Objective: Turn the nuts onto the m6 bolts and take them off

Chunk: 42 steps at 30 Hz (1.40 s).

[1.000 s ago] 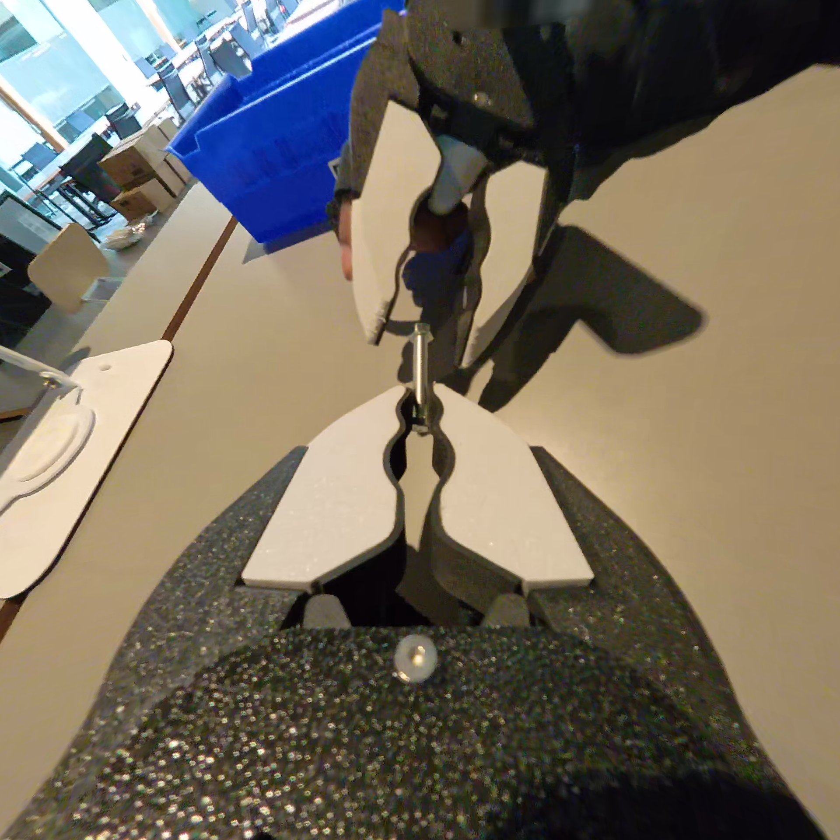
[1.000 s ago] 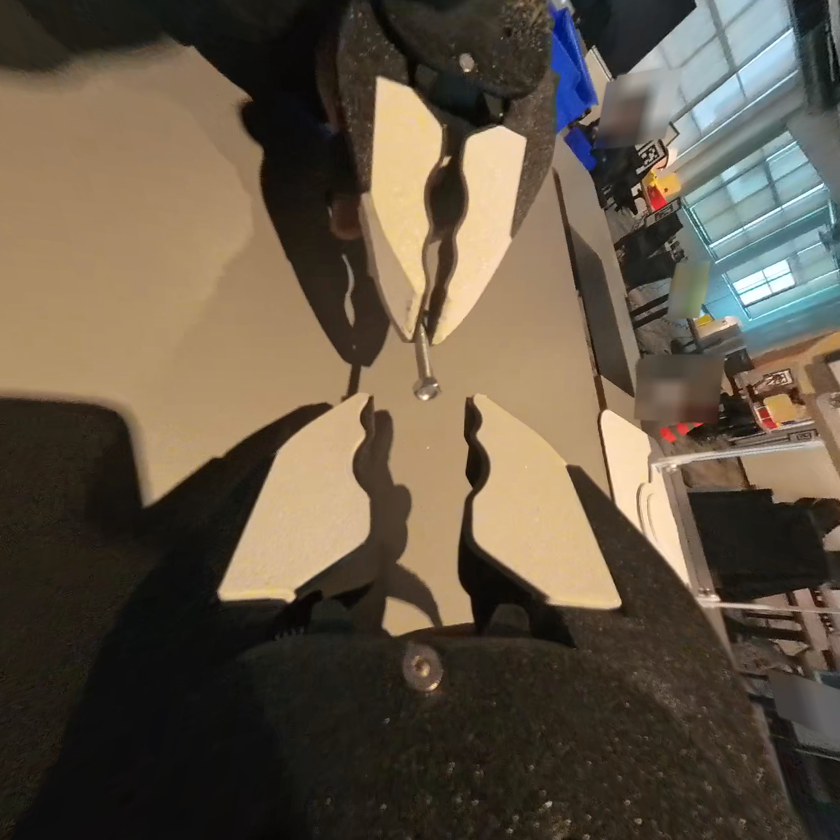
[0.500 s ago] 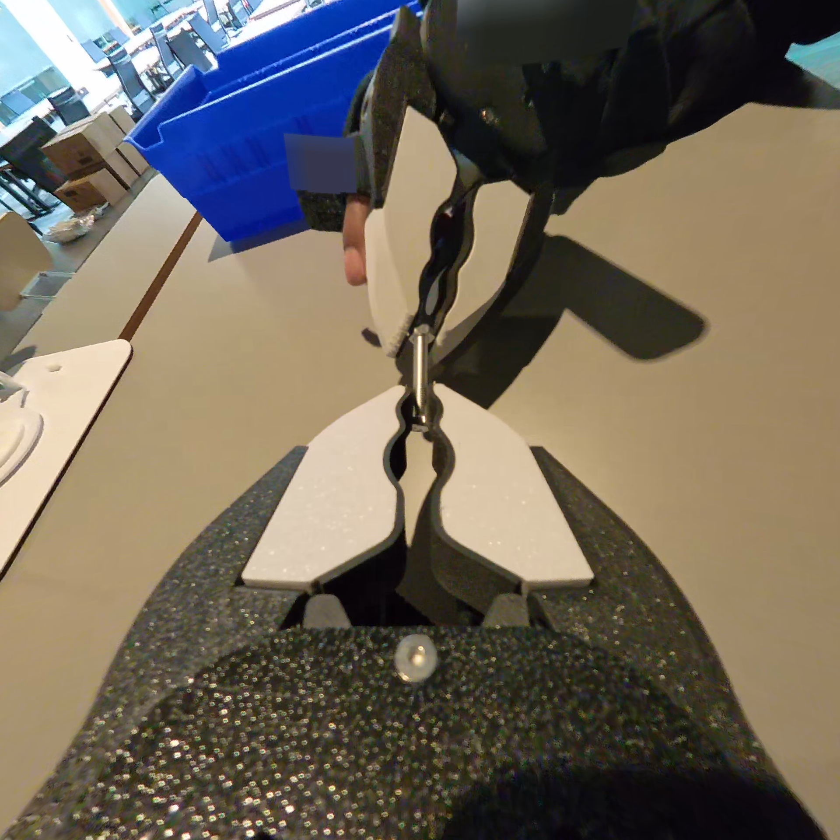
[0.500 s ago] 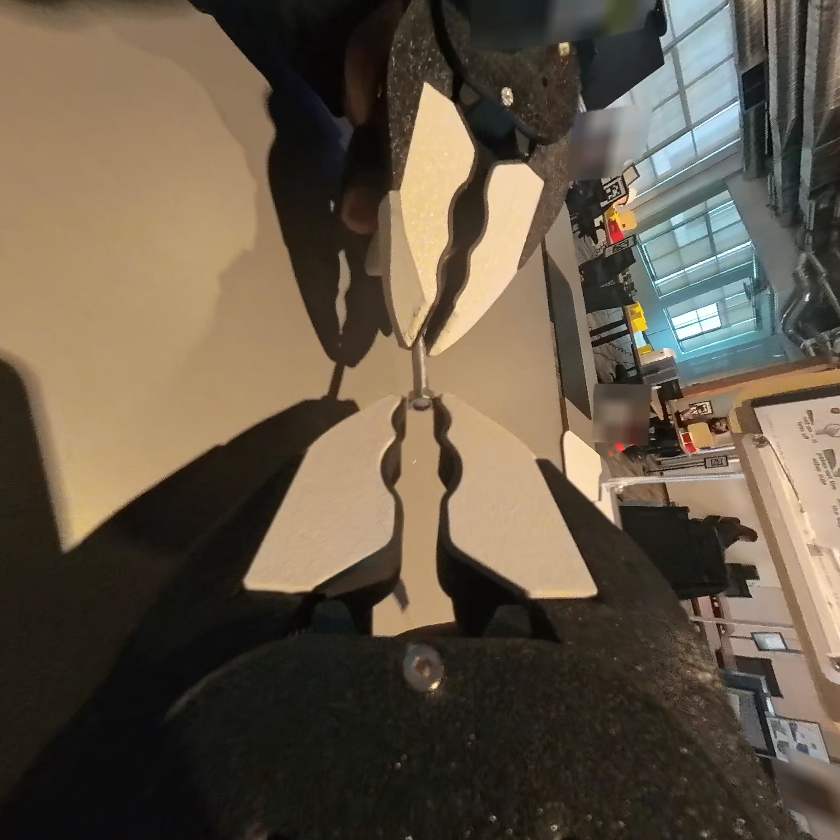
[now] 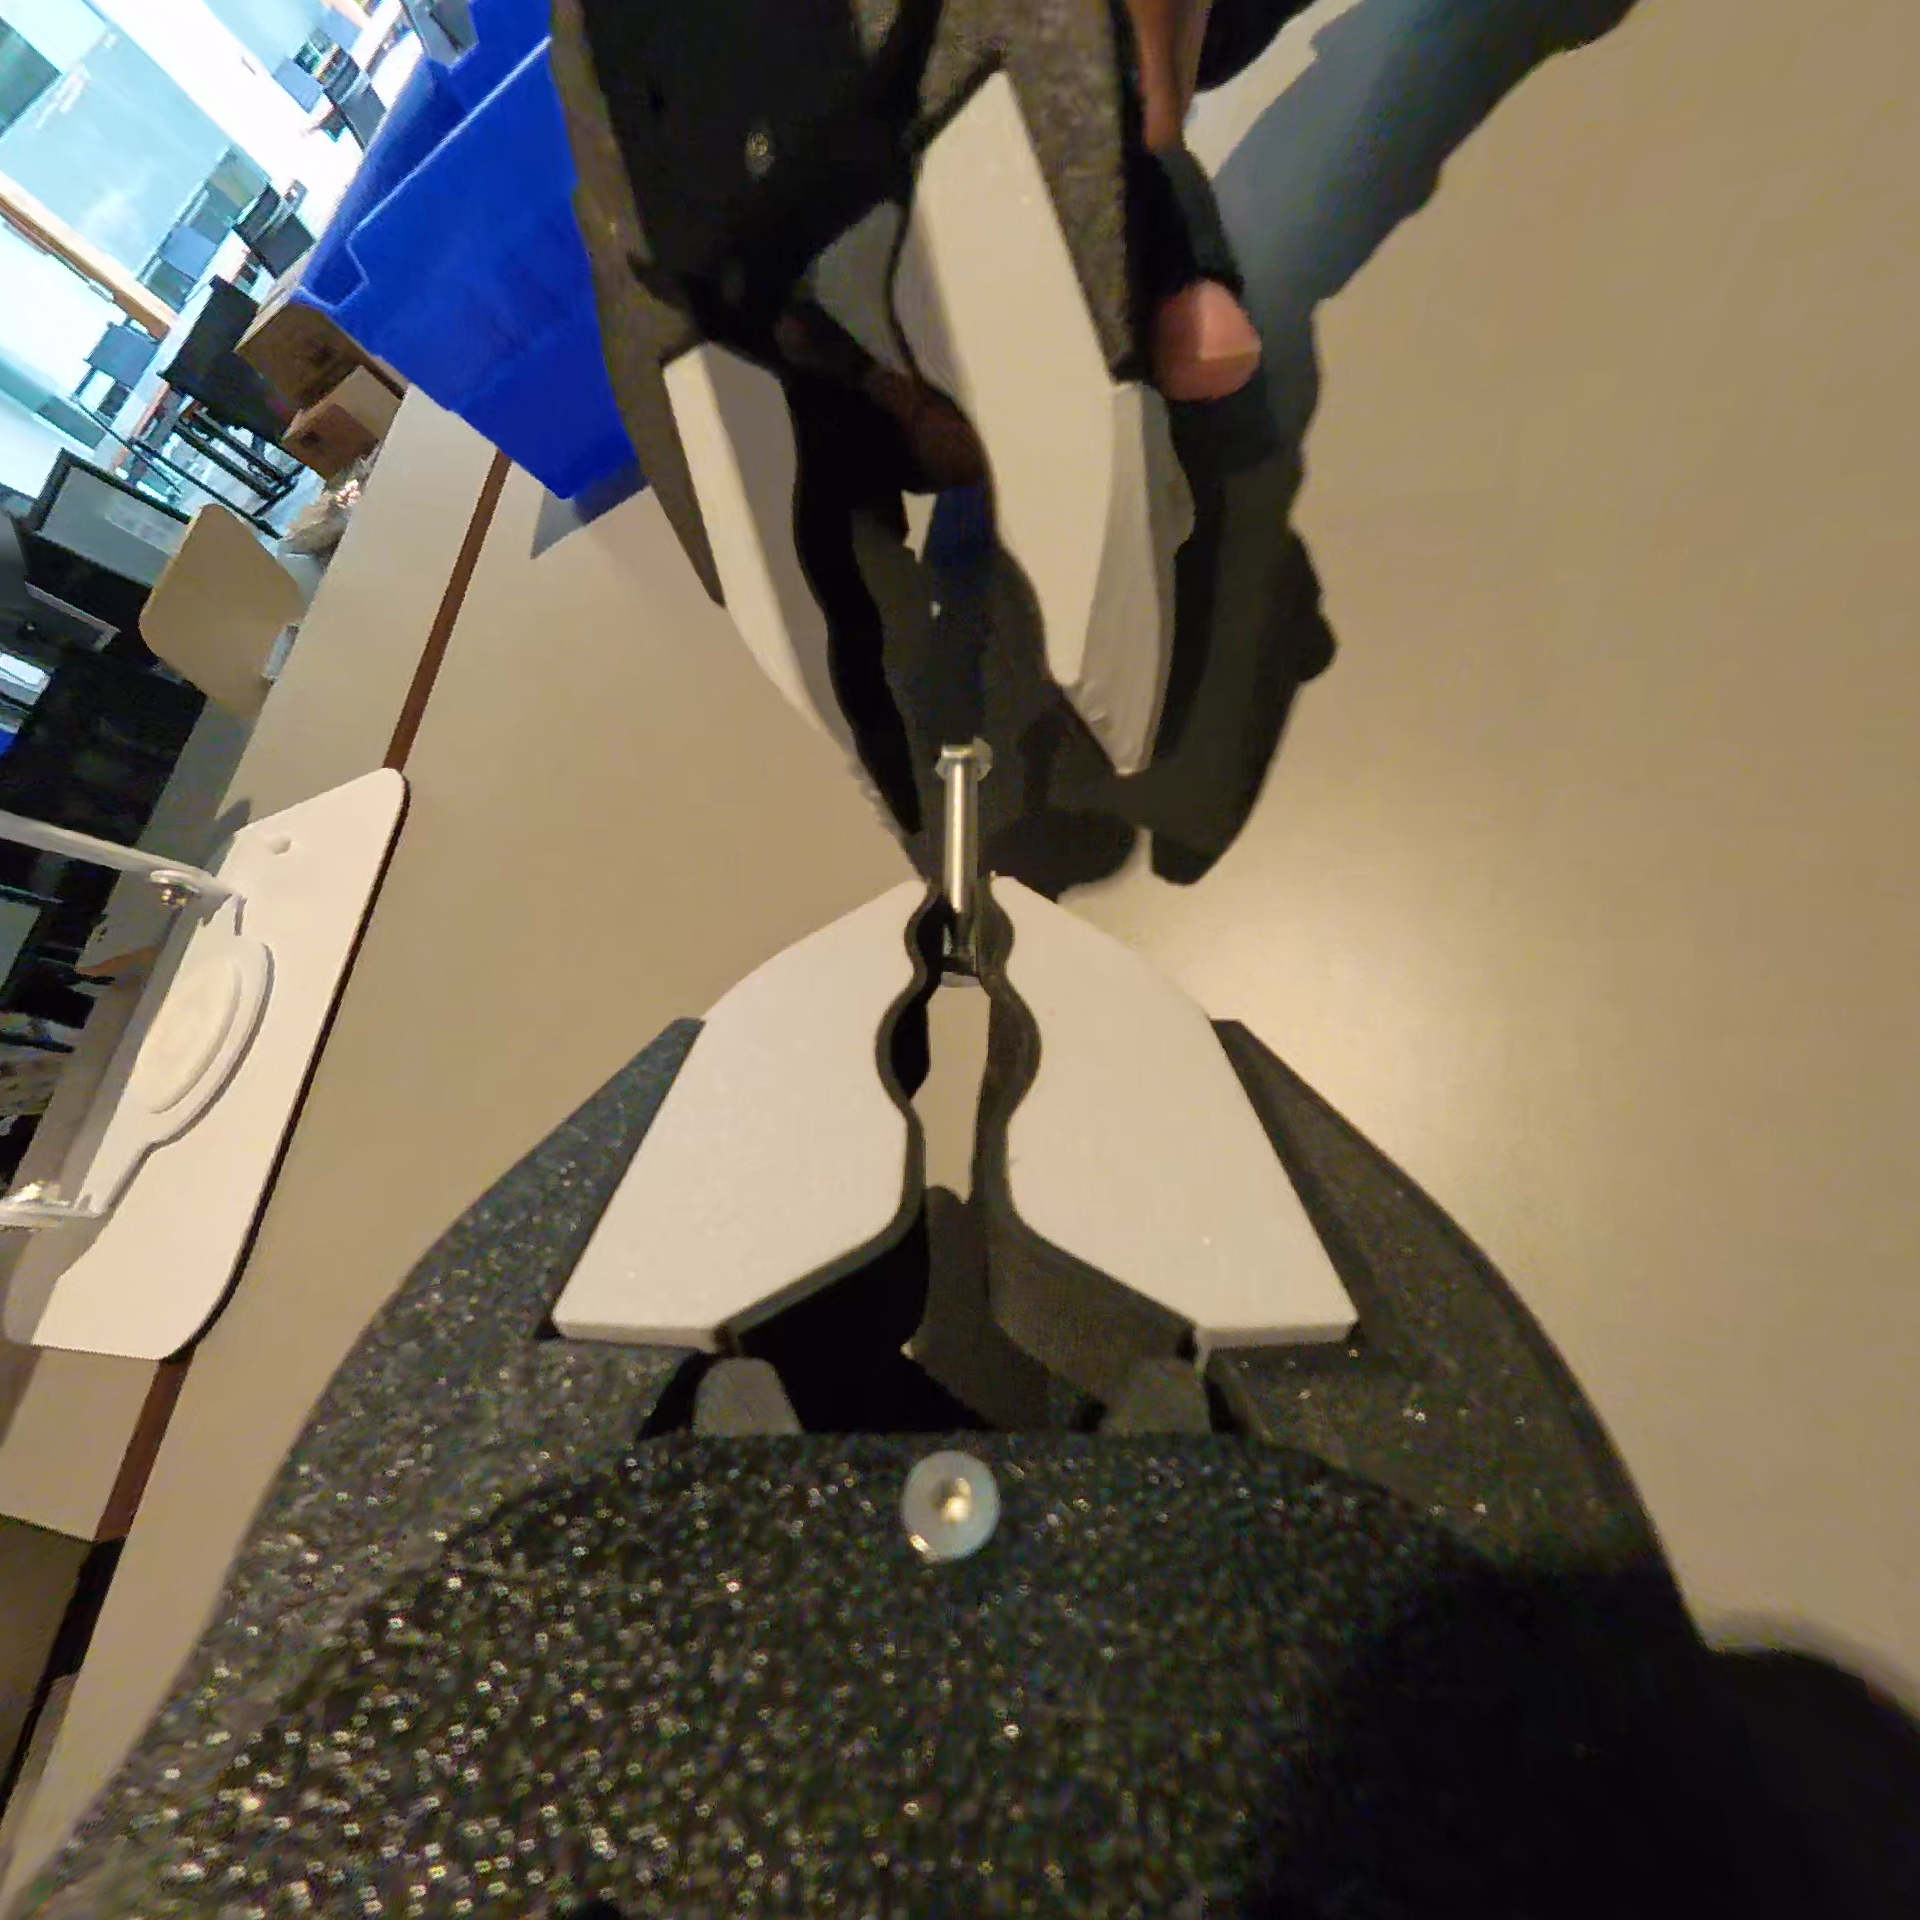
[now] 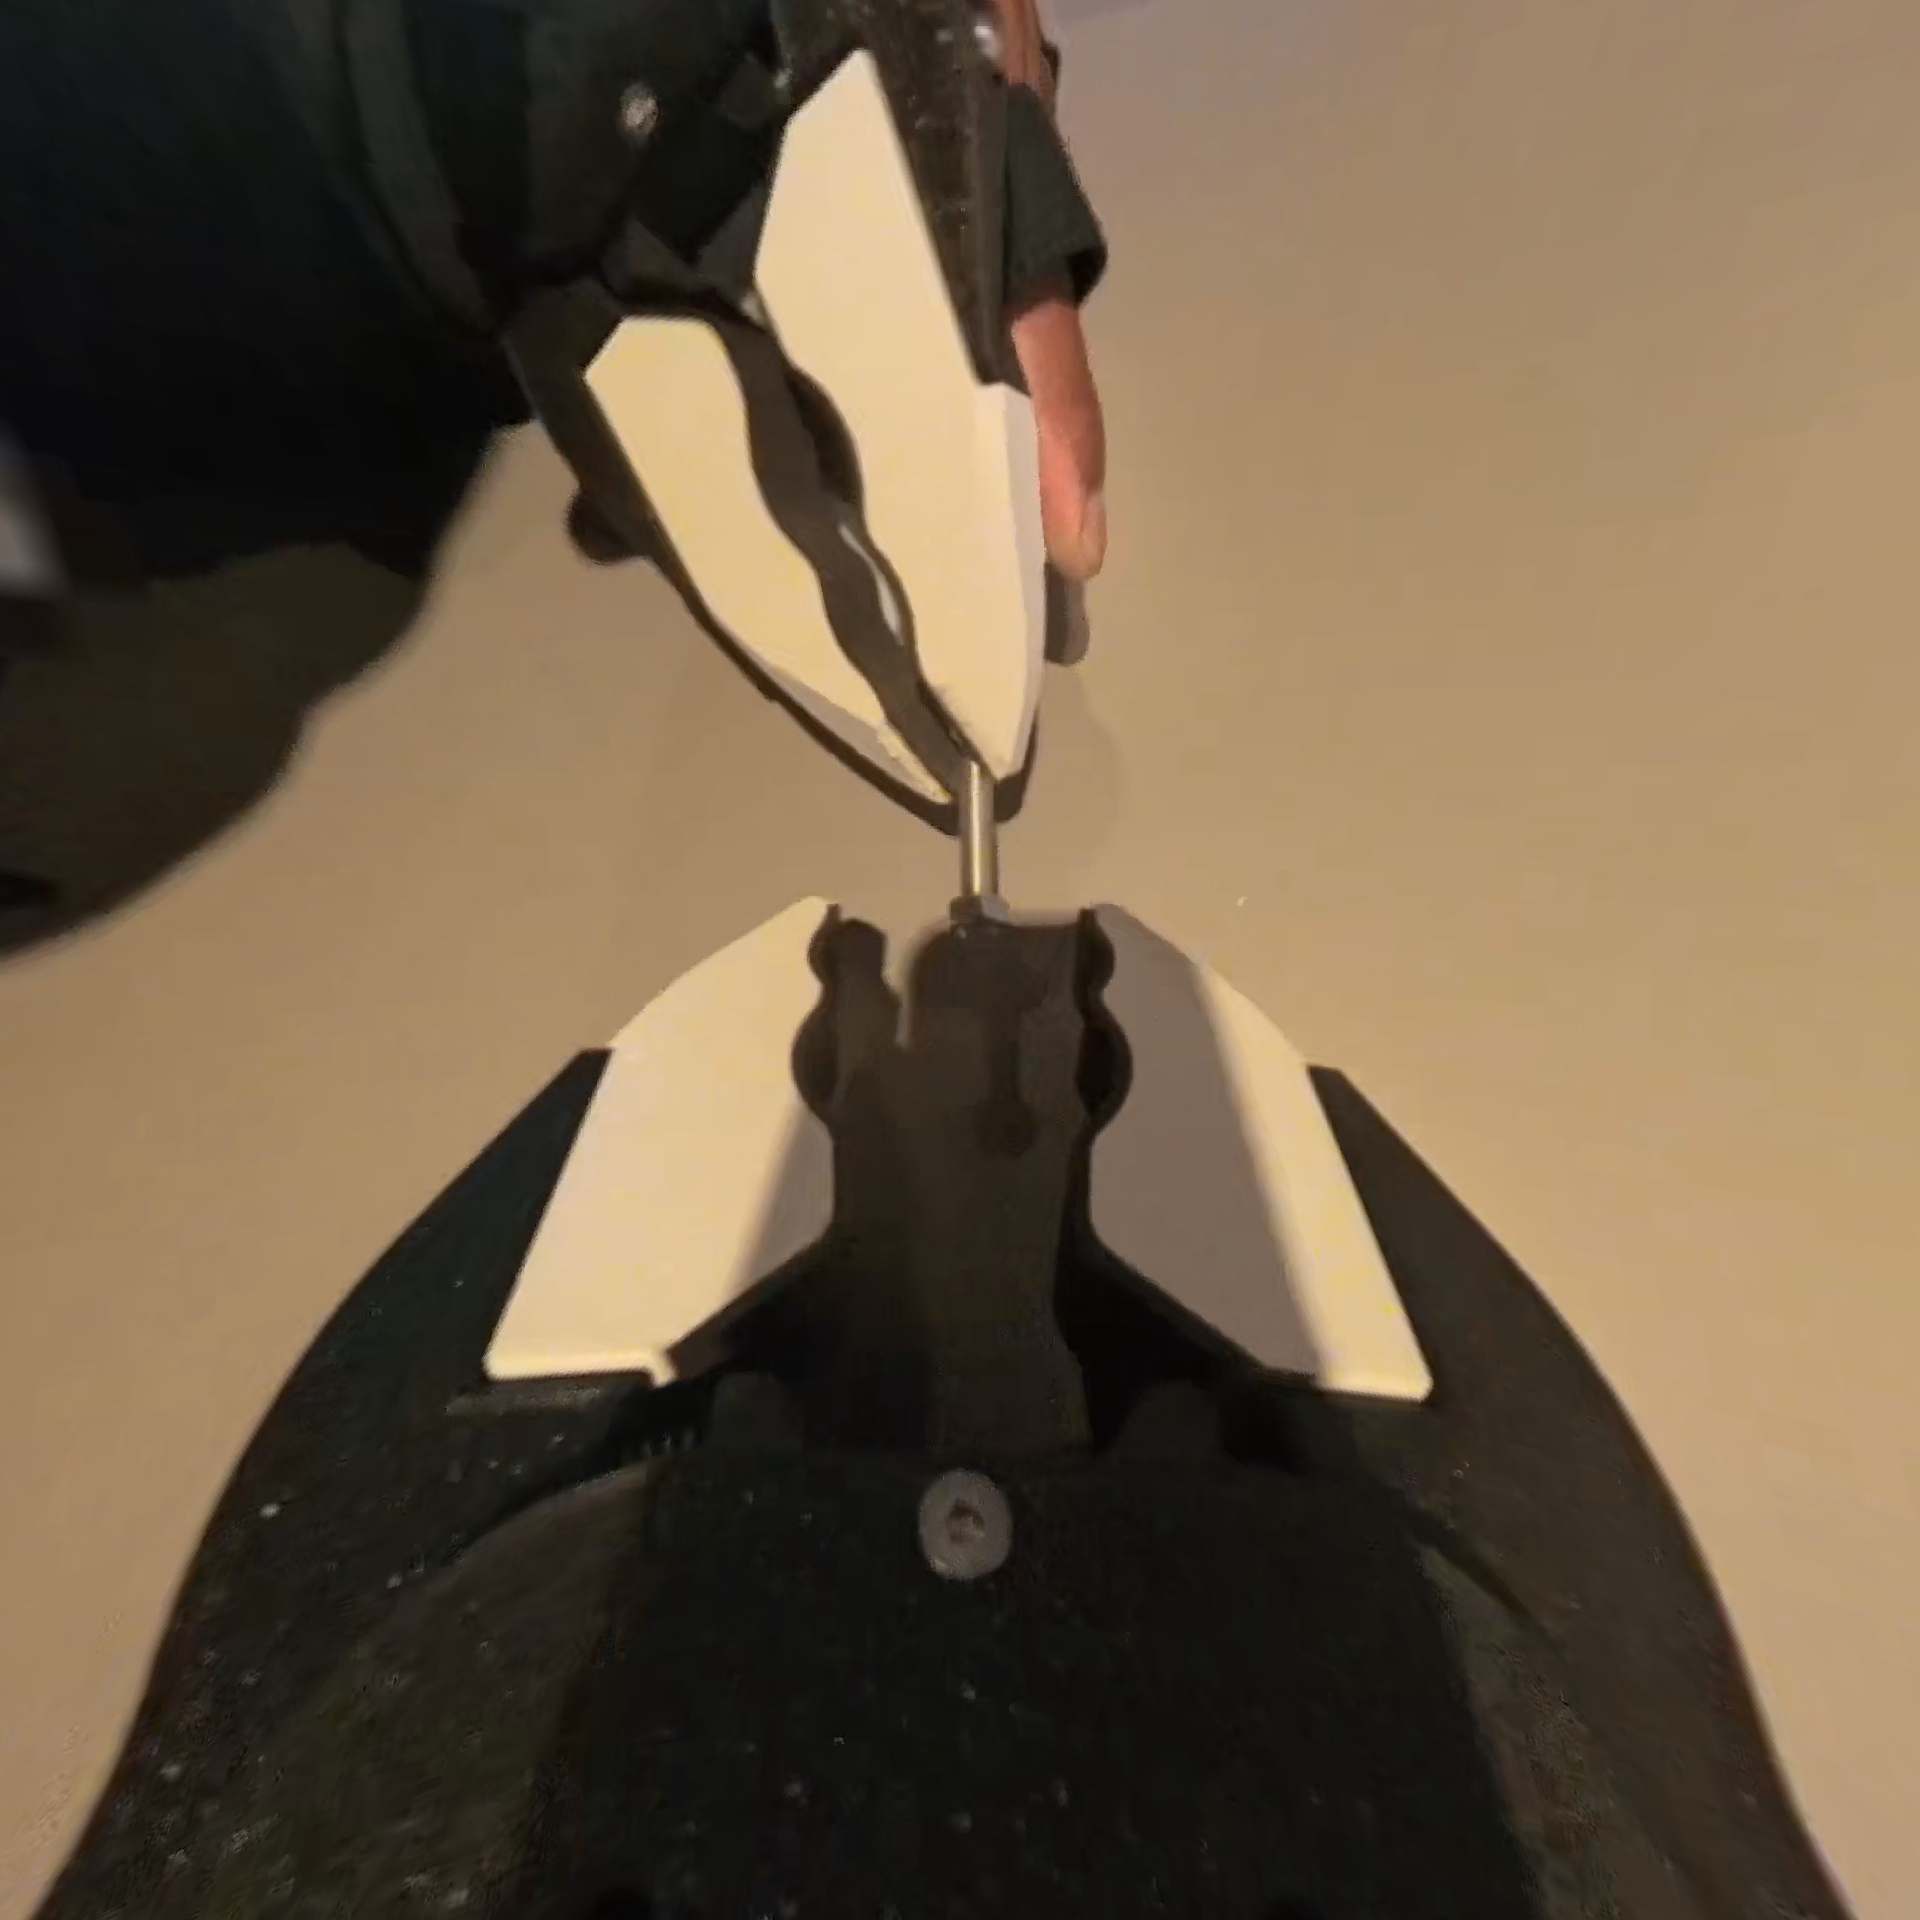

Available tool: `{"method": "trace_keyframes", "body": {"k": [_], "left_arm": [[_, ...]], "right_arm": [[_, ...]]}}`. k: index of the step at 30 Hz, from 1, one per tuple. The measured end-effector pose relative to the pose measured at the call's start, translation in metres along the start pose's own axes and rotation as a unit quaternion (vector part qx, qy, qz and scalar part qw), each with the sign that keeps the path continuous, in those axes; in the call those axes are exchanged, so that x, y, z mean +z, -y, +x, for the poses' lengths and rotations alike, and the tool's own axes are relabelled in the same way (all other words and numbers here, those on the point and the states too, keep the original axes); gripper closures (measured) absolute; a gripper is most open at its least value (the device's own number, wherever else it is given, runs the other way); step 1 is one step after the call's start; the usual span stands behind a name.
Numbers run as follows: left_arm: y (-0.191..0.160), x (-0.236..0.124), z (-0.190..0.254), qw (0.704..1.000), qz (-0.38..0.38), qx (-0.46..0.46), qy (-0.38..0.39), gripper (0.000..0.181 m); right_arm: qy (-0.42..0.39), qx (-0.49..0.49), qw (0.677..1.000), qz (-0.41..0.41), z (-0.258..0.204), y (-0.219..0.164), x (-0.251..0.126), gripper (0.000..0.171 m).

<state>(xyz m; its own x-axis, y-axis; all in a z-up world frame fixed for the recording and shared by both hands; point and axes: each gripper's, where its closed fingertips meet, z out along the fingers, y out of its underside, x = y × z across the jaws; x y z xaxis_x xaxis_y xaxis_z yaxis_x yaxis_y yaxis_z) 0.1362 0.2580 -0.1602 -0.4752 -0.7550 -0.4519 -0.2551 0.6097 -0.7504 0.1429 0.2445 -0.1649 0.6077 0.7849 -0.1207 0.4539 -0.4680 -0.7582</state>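
The M6 bolt (image 5: pixel 958 831) is a small, rigid steel pin: light enough that weight is no concern, but hard, smooth and round, so I expect it to roll or slip in the pads if I squeeze it off-centre. It won't bend or crush, so firm pressure is safe. The sensible places to hold are the shank, seated in one of the scalloped notches of the pads, and the hex piece (image 5: pixel 960 758) at the far end, whose flats give something to turn against. I can't tell from here whether that hex piece is the bolt's head or a nut.

My left claw (image 5: pixel 961 920) is clamped on the near end of the bolt, right at the tips, with the shank sitting in the foremost notch. The bolt sticks straight out ahead along the claw's line, held in the air above the beige table (image 5: pixel 1558 831), not touching it.

My right claw (image 6: pixel 956 920) is spread wide and grips nothing. In the right wrist view the hex end sits at the mouth of that claw, between the two tips and roughly centred, with clear space to each of the fingers (image 6: pixel 1236 1101). The two claws face each other nose to nose with the bolt bridging them. That view is blurred, so I can't judge how deep the end sits between the pads. Closing on the hex end looks like the next move, and a skewed grip could cock the bolt in my left claw.
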Motion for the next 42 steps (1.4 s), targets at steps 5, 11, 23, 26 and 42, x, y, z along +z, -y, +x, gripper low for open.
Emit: {"method": "trace_keyframes", "body": {"k": [5, 11, 23, 26, 42], "left_arm": [[0.004, -0.006, -0.005, 0.999, 0.021, -0.044, -0.009, 0.176], [0.009, -0.012, -0.003, 0.994, 0.043, -0.088, -0.038, 0.176], [0.011, -0.012, 0.002, 0.993, 0.044, -0.096, -0.058, 0.176], [0.009, -0.01, 0.002, 0.995, 0.034, -0.082, -0.047, 0.176], [0.005, -0.01, -0.004, 0.998, 0.031, -0.052, -0.02, 0.176]], "right_arm": [[-0.114, -0.212, 0.969, 0.046, 0.007, 0.015, -0.007, 0.126], [-0.212, -0.382, 0.897, 0.067, 0.002, 0.026, -0.014, 0.141], [-0.215, -0.407, 0.887, 0.041, -0.002, 0.021, -0.008, 0.161], [-0.175, -0.323, 0.93, 0.027, -0.001, 0.018, -0.007, 0.161], [-0.101, -0.159, 0.982, 0.028, -0.001, 0.019, -0.006, 0.124]]}}
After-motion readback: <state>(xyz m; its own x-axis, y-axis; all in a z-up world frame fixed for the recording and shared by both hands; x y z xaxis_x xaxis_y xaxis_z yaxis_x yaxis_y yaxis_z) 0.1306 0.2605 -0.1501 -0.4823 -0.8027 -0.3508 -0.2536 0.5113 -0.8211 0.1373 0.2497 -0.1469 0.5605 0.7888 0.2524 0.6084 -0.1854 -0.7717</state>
